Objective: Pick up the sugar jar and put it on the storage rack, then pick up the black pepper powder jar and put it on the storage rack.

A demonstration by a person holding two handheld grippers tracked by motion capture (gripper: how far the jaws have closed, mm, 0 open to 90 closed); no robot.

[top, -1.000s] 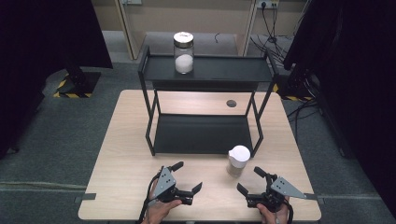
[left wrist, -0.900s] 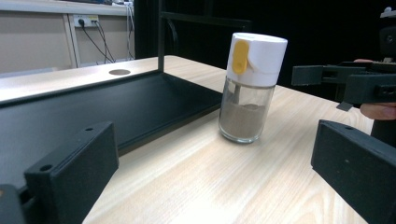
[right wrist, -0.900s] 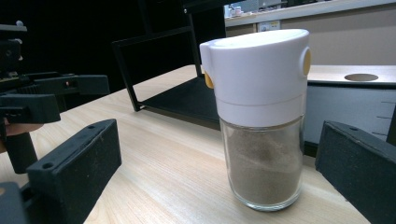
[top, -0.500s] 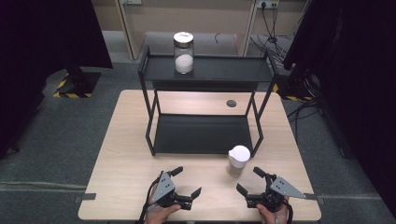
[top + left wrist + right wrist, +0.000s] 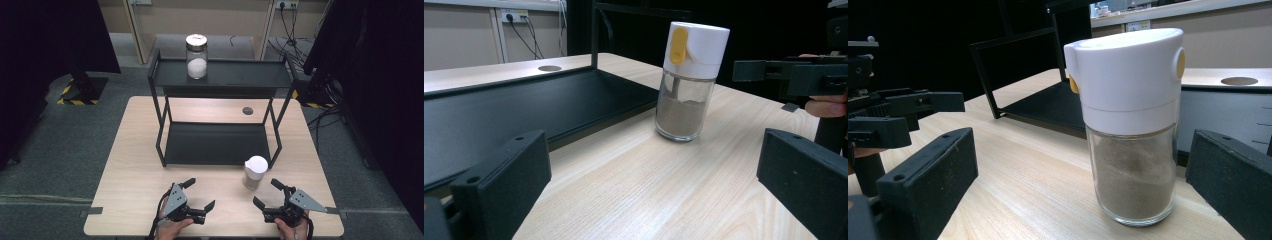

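The spice shaker [image 5: 255, 172] stands upright on the table [image 5: 130, 200] by the rack's [image 5: 218, 145] front right leg. The right gripper [image 5: 272, 196], jaws wide and empty, sits just beside it; the left gripper [image 5: 201, 196] is equally wide. A skewed approach could tip the tall shaker.

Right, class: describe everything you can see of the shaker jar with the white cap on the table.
The shaker jar is clear glass, round, with a tall white plastic cap bearing yellow tabs on its sides. Brownish-grey powder fills roughly the lower half. It stands upright on the wooden table, just off the front right corner of the black shelf rack. Nothing grips it: the right gripper sits nearest, jaws open and apart from the glass.
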